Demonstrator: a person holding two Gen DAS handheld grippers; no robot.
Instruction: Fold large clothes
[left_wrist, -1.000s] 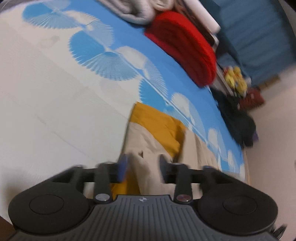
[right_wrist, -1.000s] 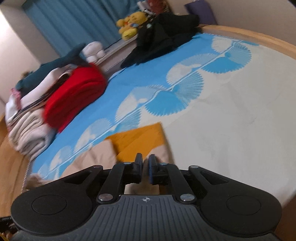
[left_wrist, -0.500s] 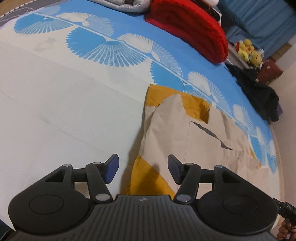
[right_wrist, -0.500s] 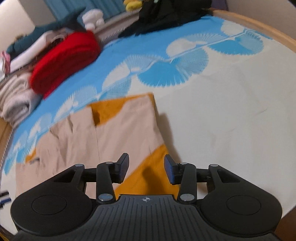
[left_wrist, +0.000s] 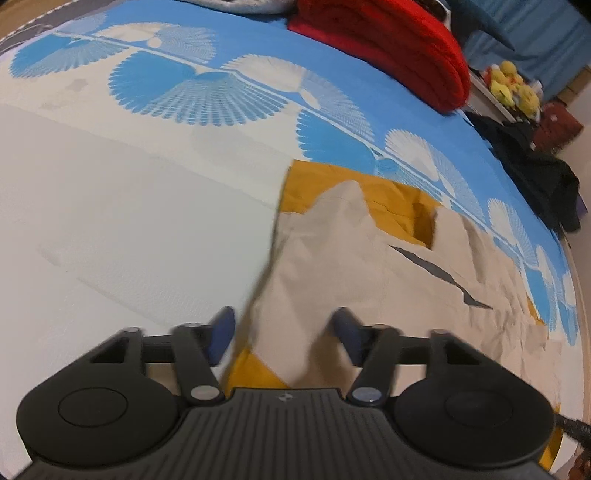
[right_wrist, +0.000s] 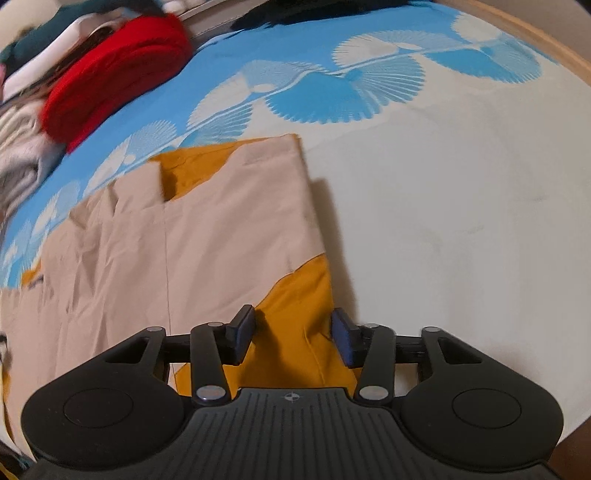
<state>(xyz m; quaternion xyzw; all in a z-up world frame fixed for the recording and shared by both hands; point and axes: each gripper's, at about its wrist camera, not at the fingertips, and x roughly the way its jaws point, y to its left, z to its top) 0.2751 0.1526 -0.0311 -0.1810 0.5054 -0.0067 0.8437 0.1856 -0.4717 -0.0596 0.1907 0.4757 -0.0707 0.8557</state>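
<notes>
A large beige garment (left_wrist: 332, 258) with a mustard-yellow lining lies spread on the bed; in the right wrist view this garment (right_wrist: 221, 229) has a mustard corner turned up at its near edge. My left gripper (left_wrist: 284, 332) hangs just over the garment's near left edge. Its jaws are closing with beige cloth between them, and the pads stand clear of it. My right gripper (right_wrist: 293, 328) is low over the mustard corner. Its jaws are closing too, with cloth between them and not pinched.
The bed sheet (left_wrist: 129, 203) is white with blue fan shapes. A red folded blanket (left_wrist: 388, 48) and pale folded stacks (right_wrist: 18, 155) sit at the far side. Black clothes (left_wrist: 535, 166) and yellow plush toys (left_wrist: 509, 85) lie beyond. A wooden bed edge (right_wrist: 535, 33) curves at the right.
The right gripper, shut a second ago, has opened. The garment now lies flat on the bed, and both grippers have sunk closer to its near edge.
</notes>
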